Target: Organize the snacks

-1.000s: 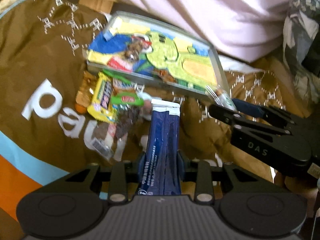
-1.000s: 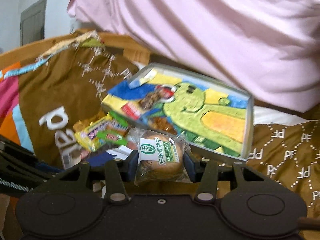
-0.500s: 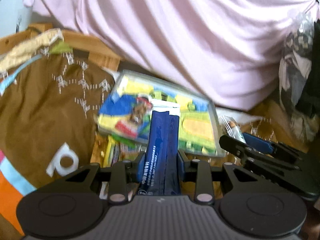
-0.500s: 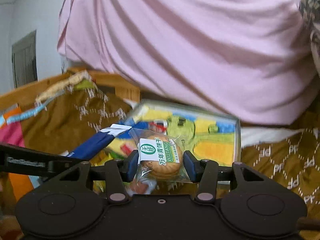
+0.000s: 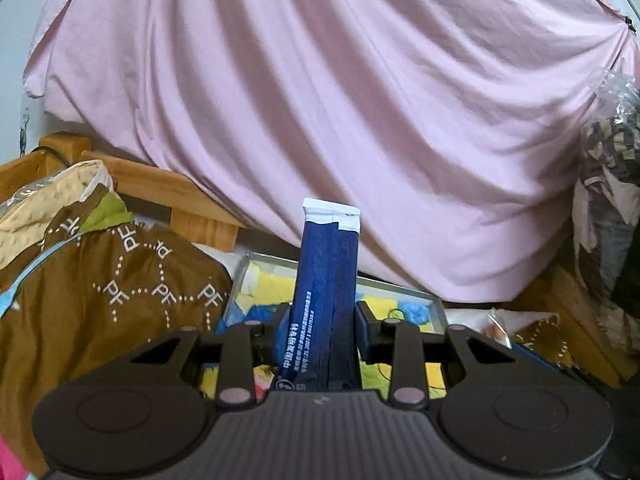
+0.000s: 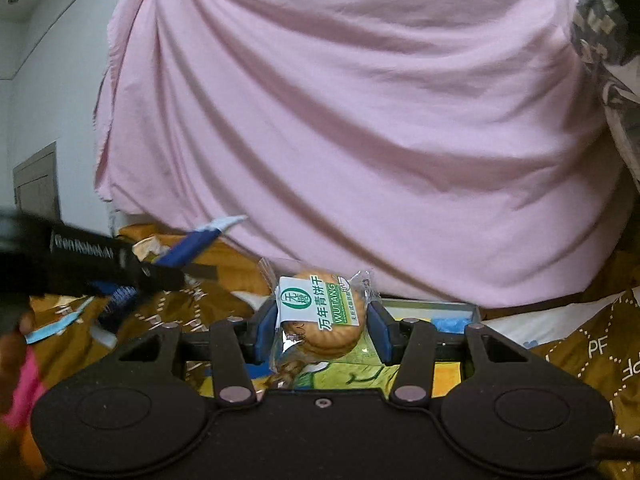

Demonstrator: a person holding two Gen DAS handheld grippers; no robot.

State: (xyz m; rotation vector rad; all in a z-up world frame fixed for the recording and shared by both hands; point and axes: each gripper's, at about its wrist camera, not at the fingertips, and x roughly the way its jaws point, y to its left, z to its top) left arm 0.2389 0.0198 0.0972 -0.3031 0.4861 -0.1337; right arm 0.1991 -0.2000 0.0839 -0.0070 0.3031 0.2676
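My left gripper [image 5: 322, 320] is shut on a long dark blue sachet [image 5: 326, 280] with a white top edge, which sticks up and forward between the pads. My right gripper [image 6: 324, 320] is shut on a clear-wrapped round sandwich biscuit [image 6: 324, 316] with a green and white label. Both are lifted above the metal tray [image 5: 400, 292] with its yellow, blue and green cartoon picture, whose far rim [image 6: 432, 304] shows behind the biscuit. In the right wrist view the left gripper [image 6: 160, 276] and its blue sachet [image 6: 192, 246] appear at the left.
A large pink sheet [image 5: 340, 100] hangs just behind the tray. Brown patterned bedding [image 5: 112, 280] lies left and right [image 6: 580, 352]. A wooden frame [image 5: 160, 188] runs at the back left. A heap of plastic-wrapped cloth [image 5: 608, 200] stands at the right.
Both grippers rose and tilted up with their snacks still held. The loose snack pile on the bedding has dropped out of view, and the pink sheet now fills both views.
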